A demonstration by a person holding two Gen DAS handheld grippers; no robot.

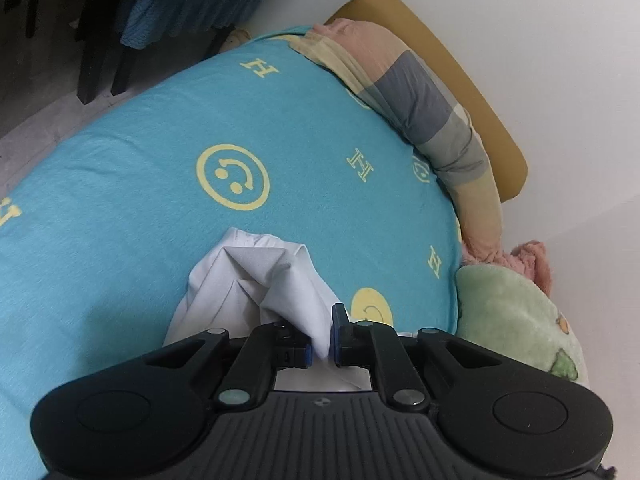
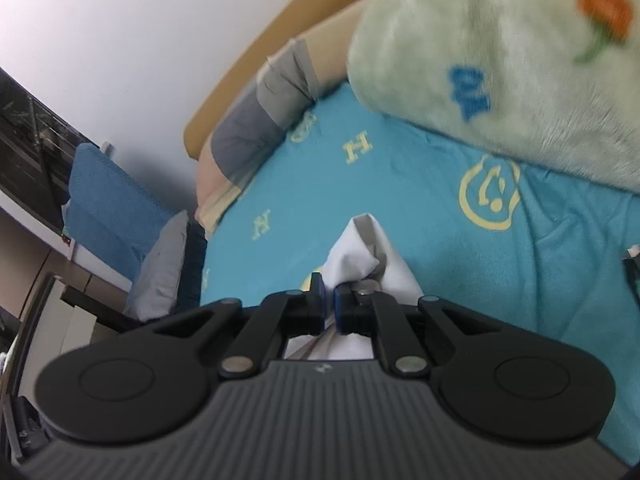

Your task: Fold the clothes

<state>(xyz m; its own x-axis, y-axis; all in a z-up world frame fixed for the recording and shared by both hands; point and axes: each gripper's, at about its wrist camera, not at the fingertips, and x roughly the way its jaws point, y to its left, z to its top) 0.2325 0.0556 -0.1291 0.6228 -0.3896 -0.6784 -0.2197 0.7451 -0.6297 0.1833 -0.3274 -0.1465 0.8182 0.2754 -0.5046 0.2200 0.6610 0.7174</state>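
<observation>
Matt white woven cloth (image 1: 256, 280) bunches between the blue pads of a matt black plastic left gripper (image 1: 321, 336), its pivots capped with dull metal rivets. Beneath the cloth lies a soft, finely textured turquoise bedsheet (image 1: 140, 152); beside that sheet, a fuzzy pale-green plush blanket (image 2: 500, 60) and smooth patchwork fabric (image 1: 420, 92).

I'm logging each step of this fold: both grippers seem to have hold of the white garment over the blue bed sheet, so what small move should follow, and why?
Probably draw the two grippers apart to stretch the cloth flat. The left gripper and right gripper each pinch the white garment, which hangs bunched and creased above the blue bed sheet; it likely needs spreading before any neat fold.
</observation>
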